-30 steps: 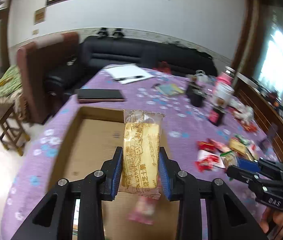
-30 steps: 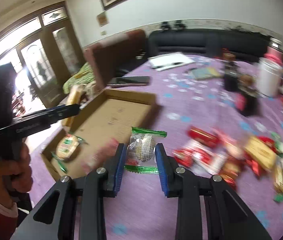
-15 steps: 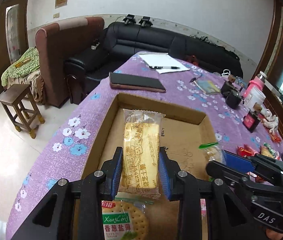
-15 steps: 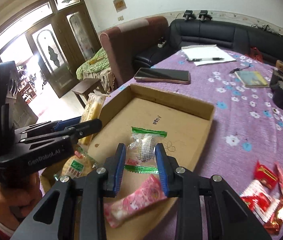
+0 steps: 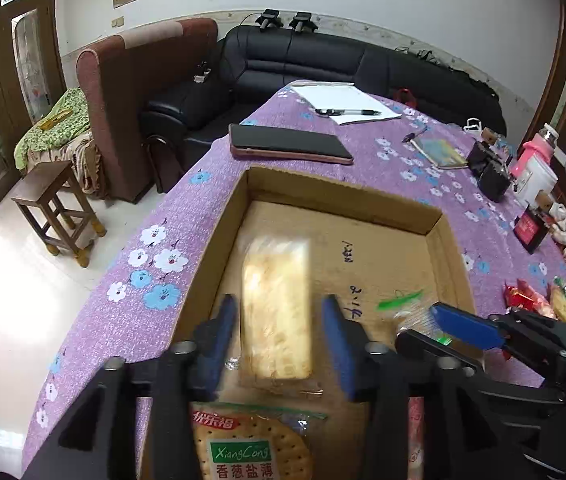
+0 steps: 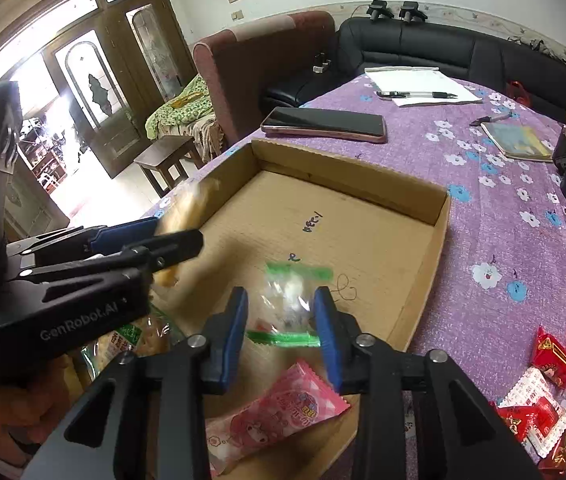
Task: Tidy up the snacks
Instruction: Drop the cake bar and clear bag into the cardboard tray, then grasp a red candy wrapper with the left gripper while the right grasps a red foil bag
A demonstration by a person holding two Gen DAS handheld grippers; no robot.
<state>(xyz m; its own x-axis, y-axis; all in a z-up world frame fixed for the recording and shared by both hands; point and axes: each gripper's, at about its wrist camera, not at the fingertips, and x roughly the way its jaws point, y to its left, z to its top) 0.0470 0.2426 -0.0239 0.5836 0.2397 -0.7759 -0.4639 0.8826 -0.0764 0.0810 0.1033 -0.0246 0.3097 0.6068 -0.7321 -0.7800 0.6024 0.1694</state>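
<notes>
**Item 1. Shallow brown cardboard box [image 5: 343, 196].** Sits open-topped on the purple flowered tabletop [image 5: 155, 240]. It serves as the collecting tray. Most of its floor is bare; the contents cluster at the near end.

**Item 2. Long yellow cake in clear wrapper [image 5: 277, 312].** Lies lengthwise between the blue pads of the left tool [image 5: 279, 308], over the near left part of the box. It is motion-blurred, with a sliver of gap on either side. Judged released and dropping, the tool spread apart.

**Item 3. Small clear sweet packet with green ends [image 6: 289, 304].** Sits between the pads of the right tool [image 6: 281, 300], above the box floor near its middle. It is blurred while the pads are sharp, so the tool is likely let go here too.

**Item 4. Round cracker pack with green label [image 5: 243, 452].** Already in the box at the near edge, below the left tool.

**Item 5. Pink printed wrapper [image 6: 279, 412].** Already in the box at the near right corner.

**Item 6. Loose red and white wrapped snacks [image 6: 543, 392].** Lie on the tabletop outside the box to the right, unsorted. They are judged the remaining stock, so the task is only partly done.
</notes>
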